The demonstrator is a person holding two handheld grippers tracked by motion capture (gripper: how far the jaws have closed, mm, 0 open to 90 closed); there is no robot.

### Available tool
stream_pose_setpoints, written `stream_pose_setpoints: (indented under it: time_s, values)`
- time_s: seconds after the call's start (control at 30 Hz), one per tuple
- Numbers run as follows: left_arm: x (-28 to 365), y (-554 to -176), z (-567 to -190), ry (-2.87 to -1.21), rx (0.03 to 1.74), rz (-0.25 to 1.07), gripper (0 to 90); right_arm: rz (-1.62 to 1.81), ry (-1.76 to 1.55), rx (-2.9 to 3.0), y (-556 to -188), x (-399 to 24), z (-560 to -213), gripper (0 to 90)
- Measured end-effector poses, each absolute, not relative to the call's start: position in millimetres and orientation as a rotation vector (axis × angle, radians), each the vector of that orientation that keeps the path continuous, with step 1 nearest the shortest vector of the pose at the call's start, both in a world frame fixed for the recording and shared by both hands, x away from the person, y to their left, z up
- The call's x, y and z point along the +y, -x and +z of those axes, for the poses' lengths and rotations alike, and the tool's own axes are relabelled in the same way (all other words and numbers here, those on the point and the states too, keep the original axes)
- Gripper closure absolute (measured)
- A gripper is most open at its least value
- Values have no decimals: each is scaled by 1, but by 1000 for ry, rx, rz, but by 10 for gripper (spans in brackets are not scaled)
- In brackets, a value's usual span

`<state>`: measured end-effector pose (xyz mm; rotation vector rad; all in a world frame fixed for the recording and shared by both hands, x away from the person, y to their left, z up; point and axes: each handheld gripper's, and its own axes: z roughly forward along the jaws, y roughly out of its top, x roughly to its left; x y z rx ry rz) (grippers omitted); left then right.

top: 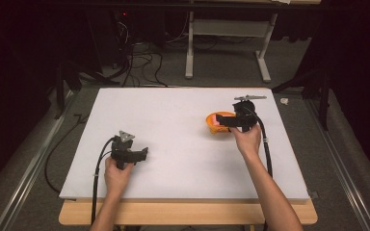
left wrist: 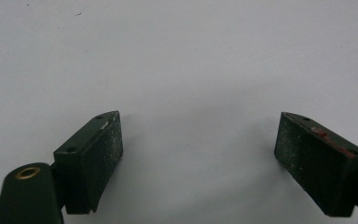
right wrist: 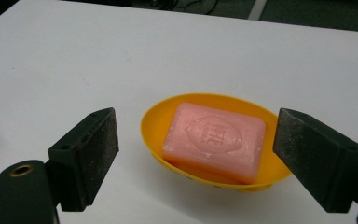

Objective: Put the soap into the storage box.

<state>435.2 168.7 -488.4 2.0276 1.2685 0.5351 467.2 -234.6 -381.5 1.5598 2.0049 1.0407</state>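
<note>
From the high view we see the white worktop (top: 183, 144) with our two hands well apart on it: the left gripper (top: 142, 155) sits toward the near left over bare surface, and the right gripper (top: 220, 122) is at the far right, its jaws pointing left at the orange soap dish (top: 214, 126). At that distance the dish is a small orange shape with a pale pink patch inside, partly covered by the gripper's black body, and we cannot read how wide the jaws stand. The right gripper view settles this: the right gripper (right wrist: 196, 140) has its jaws released and spread wide, one on each side of the soap dish (right wrist: 154, 126), neither pad touching the rim. It also shows what the high view cannot, a pink bar of soap (right wrist: 214, 140) lying flat in the dish with an oval stamp pressed into its top face, and the dish standing on the worktop (right wrist: 74, 60). The left gripper view gives the left gripper (left wrist: 198, 142) with its jaws likewise released and far apart, with plain white worktop (left wrist: 191, 56) between and beyond them. The high view alone takes in the floor beyond the worktop, with cables (top: 139, 62) and a white frame leg (top: 189, 48).
</note>
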Motion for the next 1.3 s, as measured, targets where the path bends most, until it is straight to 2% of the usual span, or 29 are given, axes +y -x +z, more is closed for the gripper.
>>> stream_pose_setpoints:
  time_s: [1.3]
  values:
    - [169,-435,-488,-2028,1268,538,159,1168,-1459,1915,-398,-267,-367,192]
